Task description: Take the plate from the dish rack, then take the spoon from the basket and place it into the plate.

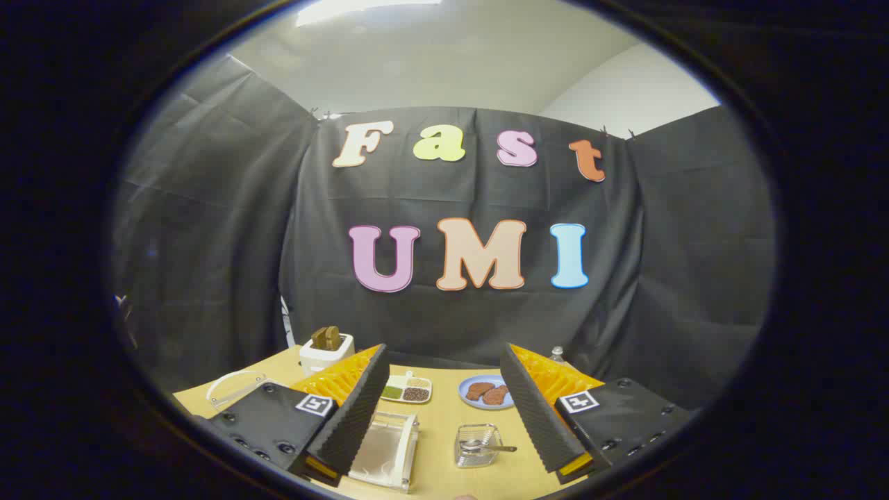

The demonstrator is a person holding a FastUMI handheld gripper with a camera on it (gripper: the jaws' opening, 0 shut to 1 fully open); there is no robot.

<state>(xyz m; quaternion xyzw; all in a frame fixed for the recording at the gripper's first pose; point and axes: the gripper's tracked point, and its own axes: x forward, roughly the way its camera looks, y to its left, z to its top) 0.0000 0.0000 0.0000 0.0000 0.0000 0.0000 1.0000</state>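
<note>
We see our gripper (pixel 444 410) with jaws wide apart above the worktop (pixel 444 444), the basket (pixel 478 444) with the spoon (pixel 496 448) between them.

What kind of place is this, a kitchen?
Probably a pretend kitchen in a cloth-walled booth: a tan wooden table holds a white toaster and a blue plate of brown food. The open gripper holds nothing.

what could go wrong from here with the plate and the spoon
The hand-held gripper is open, holding nothing, above the table.
1. The clear dish rack lies partly behind one finger; the plate is hard to make out there, so the grasp could miss.
2. The spoon sits in a small clear basket; a pull might tip or drag the light basket.
3. The blue plate of food and the divided tray stand just beyond, so an overreach may knock them.
</note>
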